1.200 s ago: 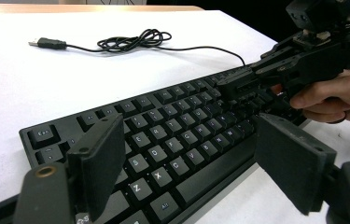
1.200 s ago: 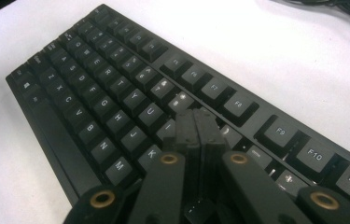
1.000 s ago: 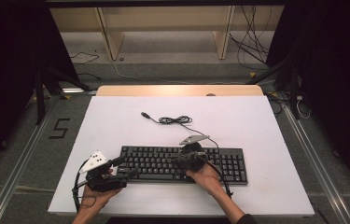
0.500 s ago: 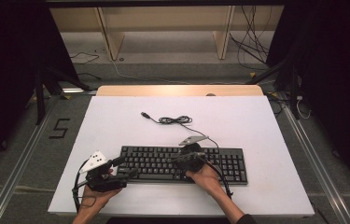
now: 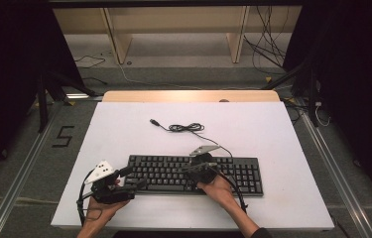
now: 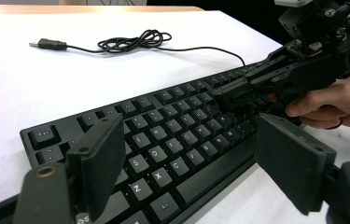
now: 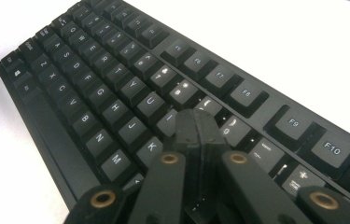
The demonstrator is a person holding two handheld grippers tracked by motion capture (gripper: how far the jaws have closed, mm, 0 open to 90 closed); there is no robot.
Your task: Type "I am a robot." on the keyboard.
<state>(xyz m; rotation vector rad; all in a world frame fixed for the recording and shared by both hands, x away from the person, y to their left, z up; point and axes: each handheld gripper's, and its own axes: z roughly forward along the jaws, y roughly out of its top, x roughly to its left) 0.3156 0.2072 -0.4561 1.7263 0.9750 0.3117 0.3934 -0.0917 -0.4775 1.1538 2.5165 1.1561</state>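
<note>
Two handheld grippers are seen, both black-bodied. The left gripper point(image 5: 133, 178) carries a white three-cornered plate with dark dots on top; a black cable loops from its rear. Its jaws end in flat, matt-black rectangular pads point(image 6: 99, 163), mounted on links with brass-coloured pivot bushings. The right gripper point(image 5: 186, 170) bears a grey three-cornered plate; a black cable trails back from it. Brass-ringed pivots are also noted on its jaw links. A dark sleeve cuff point(image 5: 260, 233) is visible at the right wrist.

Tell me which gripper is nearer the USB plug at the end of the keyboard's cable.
Right. The right gripper sits shut over the keyboard's middle keys, just below the coiled cable leading to the USB plug. The left gripper is open at the keyboard's left end, farther away.
</note>
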